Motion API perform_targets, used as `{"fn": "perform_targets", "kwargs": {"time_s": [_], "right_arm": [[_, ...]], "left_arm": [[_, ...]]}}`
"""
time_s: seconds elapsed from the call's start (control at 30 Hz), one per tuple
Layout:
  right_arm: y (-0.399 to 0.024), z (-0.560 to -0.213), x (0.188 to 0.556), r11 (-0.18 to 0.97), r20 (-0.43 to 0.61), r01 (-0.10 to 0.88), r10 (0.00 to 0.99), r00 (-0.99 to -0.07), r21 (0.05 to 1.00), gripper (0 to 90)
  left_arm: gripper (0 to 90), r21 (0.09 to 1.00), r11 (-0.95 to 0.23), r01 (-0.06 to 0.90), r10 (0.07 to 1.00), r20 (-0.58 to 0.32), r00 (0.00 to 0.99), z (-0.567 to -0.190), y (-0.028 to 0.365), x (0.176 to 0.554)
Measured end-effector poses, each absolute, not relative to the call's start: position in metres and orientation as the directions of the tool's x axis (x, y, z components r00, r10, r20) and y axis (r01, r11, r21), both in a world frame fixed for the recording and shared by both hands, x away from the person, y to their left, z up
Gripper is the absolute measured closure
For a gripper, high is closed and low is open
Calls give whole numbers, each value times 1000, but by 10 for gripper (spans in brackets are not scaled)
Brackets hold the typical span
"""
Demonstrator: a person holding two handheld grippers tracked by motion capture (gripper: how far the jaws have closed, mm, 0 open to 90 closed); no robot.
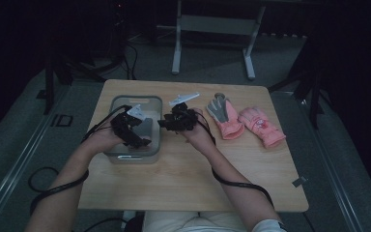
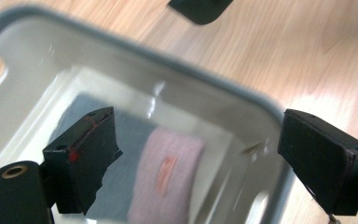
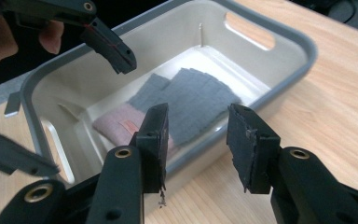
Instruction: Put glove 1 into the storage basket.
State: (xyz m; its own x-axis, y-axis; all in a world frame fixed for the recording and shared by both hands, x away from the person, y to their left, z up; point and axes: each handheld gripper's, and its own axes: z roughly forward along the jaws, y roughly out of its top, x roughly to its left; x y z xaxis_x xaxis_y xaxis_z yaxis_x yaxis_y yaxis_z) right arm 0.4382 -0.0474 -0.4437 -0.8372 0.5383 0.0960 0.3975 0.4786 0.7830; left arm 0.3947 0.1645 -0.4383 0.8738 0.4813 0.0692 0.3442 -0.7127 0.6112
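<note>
Left hand-held gripper [image 2: 196, 154] released above bin [image 2: 242, 93] | glove [image 2: 168, 177]: grey, pink cuff, flat inside

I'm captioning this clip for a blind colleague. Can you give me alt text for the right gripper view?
A grey and pink glove lies inside a cream bin on a wooden table. The right claw hangs open and empty in front of it, and the left claw hovers over the bin.
</note>
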Motion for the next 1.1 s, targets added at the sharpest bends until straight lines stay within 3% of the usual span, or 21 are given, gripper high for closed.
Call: {"fn": "perform_targets", "kwargs": {"time_s": [0.33,1.1], "right_arm": [[-86,-443,429,473,81,392,553,-830,789,592],[-168,-443,417,461,31,381,604,-796,801,558]], "left_arm": [[22,645,-689,331,459,35,887,-433,133,384],[20,657,-698,286,385,7,923,-441,64,352]]}}
